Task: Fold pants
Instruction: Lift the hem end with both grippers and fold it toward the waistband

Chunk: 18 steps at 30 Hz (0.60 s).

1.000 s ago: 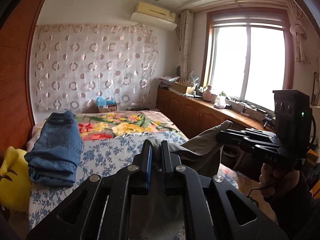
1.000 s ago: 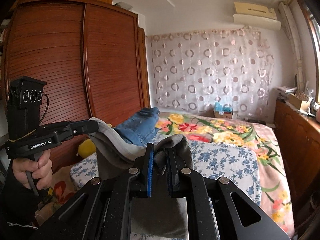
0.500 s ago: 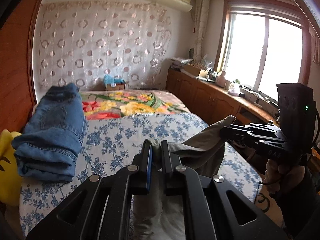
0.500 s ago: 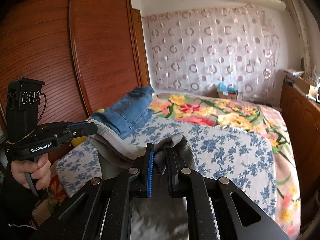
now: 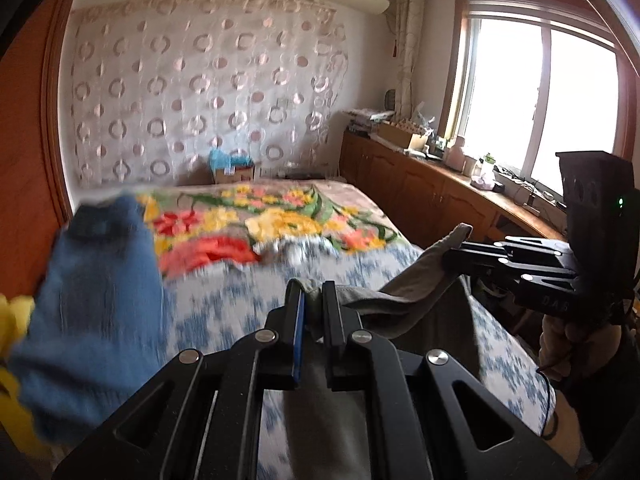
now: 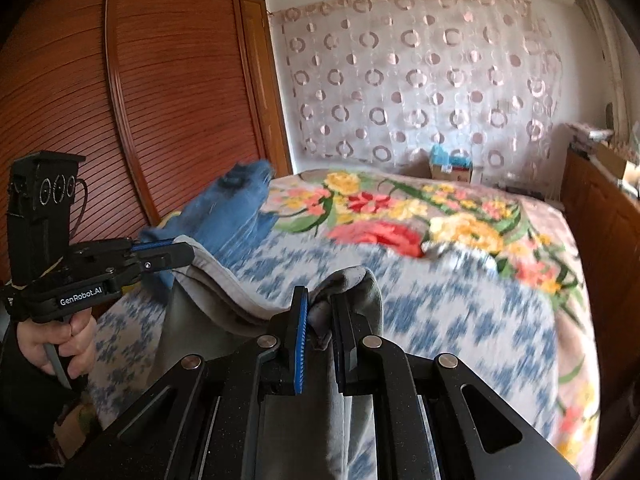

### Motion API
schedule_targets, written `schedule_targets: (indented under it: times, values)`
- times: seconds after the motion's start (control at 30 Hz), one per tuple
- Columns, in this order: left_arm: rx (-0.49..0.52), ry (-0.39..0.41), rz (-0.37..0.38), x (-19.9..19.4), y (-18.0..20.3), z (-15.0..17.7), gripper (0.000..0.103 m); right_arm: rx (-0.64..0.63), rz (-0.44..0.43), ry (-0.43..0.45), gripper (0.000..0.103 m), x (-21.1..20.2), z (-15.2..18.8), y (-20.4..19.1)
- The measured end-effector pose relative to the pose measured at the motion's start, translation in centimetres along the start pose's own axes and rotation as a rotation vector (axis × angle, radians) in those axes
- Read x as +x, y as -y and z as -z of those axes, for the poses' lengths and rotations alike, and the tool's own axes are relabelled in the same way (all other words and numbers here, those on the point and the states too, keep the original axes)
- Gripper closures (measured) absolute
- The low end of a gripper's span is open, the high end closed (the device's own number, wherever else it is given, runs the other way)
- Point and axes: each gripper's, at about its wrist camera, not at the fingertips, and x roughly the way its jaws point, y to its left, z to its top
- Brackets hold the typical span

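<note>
Grey pants (image 5: 404,300) hang between my two grippers above the near end of the bed (image 5: 224,312). My left gripper (image 5: 313,286) is shut on one corner of the pants' top edge. The right gripper (image 5: 454,252) shows at the right of the left wrist view, pinching the other corner. In the right wrist view the right gripper (image 6: 318,300) is shut on bunched grey pants (image 6: 352,284), and the left gripper (image 6: 188,254) holds the cloth at the left. The cloth sags between them and drops below the frames.
Folded blue jeans (image 5: 92,300) lie on the bed's left side beside a yellow thing (image 5: 12,320). A wooden wardrobe (image 6: 120,100) stands left of the bed (image 6: 460,308). A low wooden cabinet (image 5: 420,192) under the window runs along the right. A small box (image 5: 234,170) sits at the bed's far end.
Both grippers have moved forward over the bed with the grey pants held between them; the jeans and floral blanket now look larger and nearer. Both grips are unchanged.
</note>
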Motion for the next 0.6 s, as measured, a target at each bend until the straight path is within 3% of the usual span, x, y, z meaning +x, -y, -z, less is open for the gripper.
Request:
schedule_targets:
  times: [0.17,0.27,0.6]
  values:
    - [0.034,0.067,-0.029,0.7,-0.5,-5.1,0.094,-0.044,0.053,0.048,0.092,0.8,-5.7,1.0]
    - [0.042,0.094,-0.038,0.3,-0.9,-6.3,0.094,-0.053,0.065,0.091,0.092,0.3,-8.3,1.1]
    - [0.038,0.064,-0.033,-1.2,-0.4,-4.9,0.094,-0.042,0.068,0.071,0.092,-0.6,-5.8,-0.7]
